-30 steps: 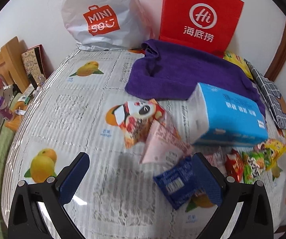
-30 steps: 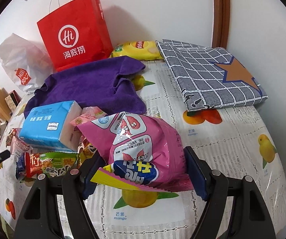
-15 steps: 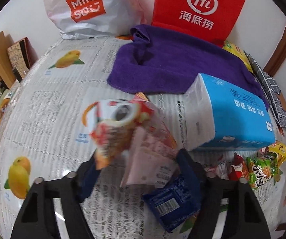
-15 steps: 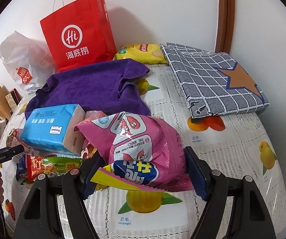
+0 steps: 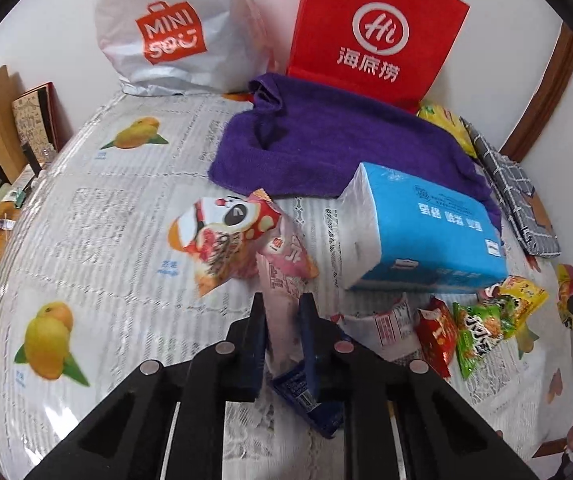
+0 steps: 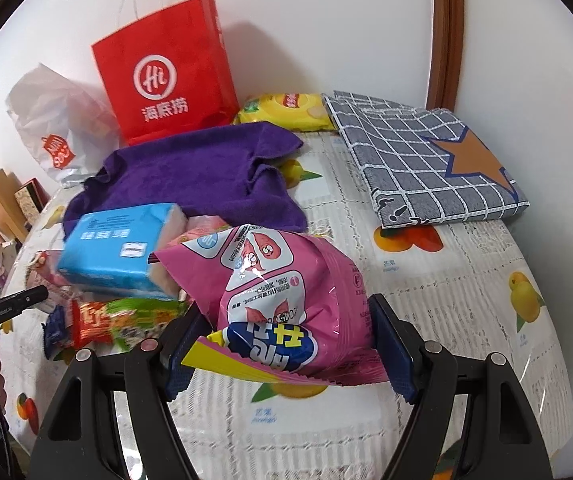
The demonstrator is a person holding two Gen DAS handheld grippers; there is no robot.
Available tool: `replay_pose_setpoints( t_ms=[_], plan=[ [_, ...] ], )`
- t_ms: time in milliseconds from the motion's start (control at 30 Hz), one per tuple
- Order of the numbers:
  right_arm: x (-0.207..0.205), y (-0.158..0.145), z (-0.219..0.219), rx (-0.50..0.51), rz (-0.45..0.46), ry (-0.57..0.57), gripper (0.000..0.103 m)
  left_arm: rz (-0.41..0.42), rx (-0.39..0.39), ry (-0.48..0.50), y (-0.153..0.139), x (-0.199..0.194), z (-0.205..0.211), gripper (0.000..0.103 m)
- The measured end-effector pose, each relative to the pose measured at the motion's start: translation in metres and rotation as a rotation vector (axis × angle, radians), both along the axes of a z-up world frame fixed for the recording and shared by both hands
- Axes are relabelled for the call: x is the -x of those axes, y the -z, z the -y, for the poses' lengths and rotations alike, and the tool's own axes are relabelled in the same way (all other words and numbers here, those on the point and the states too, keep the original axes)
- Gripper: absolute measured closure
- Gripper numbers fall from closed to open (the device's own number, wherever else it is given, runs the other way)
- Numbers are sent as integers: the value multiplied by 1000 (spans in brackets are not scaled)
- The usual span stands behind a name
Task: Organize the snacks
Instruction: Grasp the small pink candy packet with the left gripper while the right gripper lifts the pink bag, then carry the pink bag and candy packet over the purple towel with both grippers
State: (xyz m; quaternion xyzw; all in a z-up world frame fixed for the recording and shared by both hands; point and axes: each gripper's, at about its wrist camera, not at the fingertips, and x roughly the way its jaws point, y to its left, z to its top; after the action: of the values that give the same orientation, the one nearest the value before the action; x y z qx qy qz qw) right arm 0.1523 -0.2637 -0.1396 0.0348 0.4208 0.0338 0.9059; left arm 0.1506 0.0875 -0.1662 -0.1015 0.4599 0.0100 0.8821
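My left gripper [image 5: 282, 312] is shut on a pale pink snack packet [image 5: 282, 280]. An orange-and-white cartoon snack bag [image 5: 222, 240] lies just beyond it and a dark blue packet [image 5: 302, 392] lies under the fingers. Red and green snack packets [image 5: 470, 332] lie to the right. My right gripper [image 6: 286, 336] is shut on a big pink snack bag [image 6: 286, 292] and holds it above the table. The red and green packets [image 6: 118, 320] show at its left.
A blue tissue pack [image 5: 426, 236], a purple towel [image 5: 338, 148], a red paper bag [image 5: 374, 36] and a white plastic bag [image 5: 174, 28] stand toward the wall. A yellow chip bag [image 6: 286, 112] and a grey checked bag [image 6: 426, 160] lie at the back right.
My left gripper moved forward over the snacks and closed on the pale pink packet. My right gripper still holds the big pink bag, barely moved.
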Motion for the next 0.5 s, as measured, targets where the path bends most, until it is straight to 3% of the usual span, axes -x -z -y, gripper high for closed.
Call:
replay_pose_setpoints(
  t_ms=[500],
  plan=[
    [56,-27,-36,-34,45,-81,27,93,-8,-5,-50,54,2,88]
  ],
)
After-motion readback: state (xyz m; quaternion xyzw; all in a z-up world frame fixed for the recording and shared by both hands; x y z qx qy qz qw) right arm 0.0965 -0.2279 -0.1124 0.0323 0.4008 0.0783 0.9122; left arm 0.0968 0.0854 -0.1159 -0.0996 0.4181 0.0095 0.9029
